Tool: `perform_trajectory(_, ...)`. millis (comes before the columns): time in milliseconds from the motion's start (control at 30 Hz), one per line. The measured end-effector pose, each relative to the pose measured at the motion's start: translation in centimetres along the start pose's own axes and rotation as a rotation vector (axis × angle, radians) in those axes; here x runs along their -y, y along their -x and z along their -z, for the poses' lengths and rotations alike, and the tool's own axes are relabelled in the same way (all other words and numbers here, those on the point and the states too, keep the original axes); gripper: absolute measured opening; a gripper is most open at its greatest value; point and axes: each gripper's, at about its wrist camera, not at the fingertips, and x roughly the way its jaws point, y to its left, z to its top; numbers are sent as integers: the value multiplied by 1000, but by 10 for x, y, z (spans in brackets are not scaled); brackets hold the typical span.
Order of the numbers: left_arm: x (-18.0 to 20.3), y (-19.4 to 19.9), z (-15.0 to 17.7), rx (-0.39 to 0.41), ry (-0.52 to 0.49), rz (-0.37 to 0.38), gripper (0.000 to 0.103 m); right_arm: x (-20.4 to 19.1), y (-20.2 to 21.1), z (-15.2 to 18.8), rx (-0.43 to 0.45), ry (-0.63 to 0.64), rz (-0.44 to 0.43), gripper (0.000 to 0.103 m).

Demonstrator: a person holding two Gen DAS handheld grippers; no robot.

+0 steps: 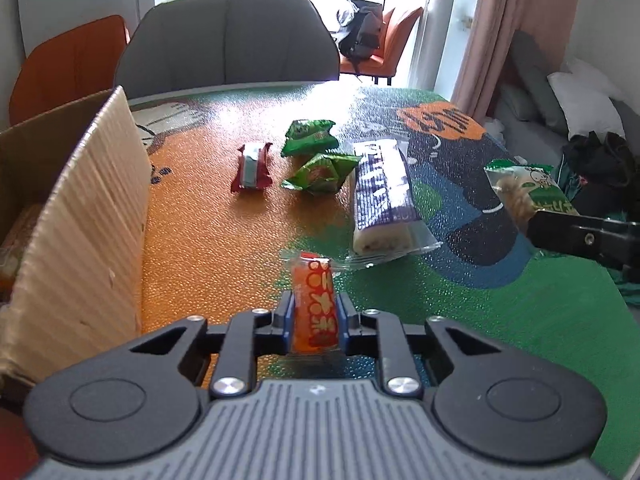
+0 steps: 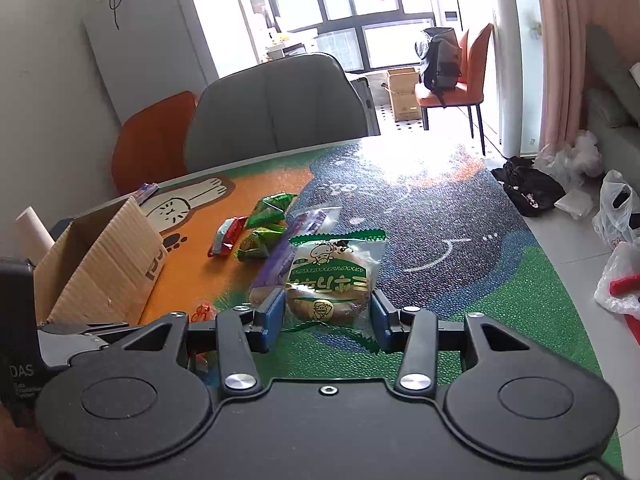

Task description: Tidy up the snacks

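My left gripper (image 1: 314,316) is shut on an orange snack stick (image 1: 314,304) and holds it just above the table. My right gripper (image 2: 327,312) is shut on a green-and-clear bread packet (image 2: 330,280), held above the table; the packet also shows at the right of the left wrist view (image 1: 524,188). On the table lie a long purple-wrapped roll (image 1: 384,196), two green packets (image 1: 310,136) (image 1: 322,172) and a red packet (image 1: 252,166). The open cardboard box (image 1: 84,216) stands at the left, also in the right wrist view (image 2: 104,264).
The table carries a colourful orange, green and dark mat (image 1: 208,240). A grey chair (image 1: 228,44) and an orange chair (image 1: 68,64) stand behind it. Bags and clothes lie on the floor at the right (image 2: 528,188). The left gripper's body (image 2: 24,320) sits beside the box.
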Motion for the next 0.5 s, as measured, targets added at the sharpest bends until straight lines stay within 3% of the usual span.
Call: perform_trajectory(500,-20,60,-27,131,35,7,20,-34,8,-18,40,53,-58,44)
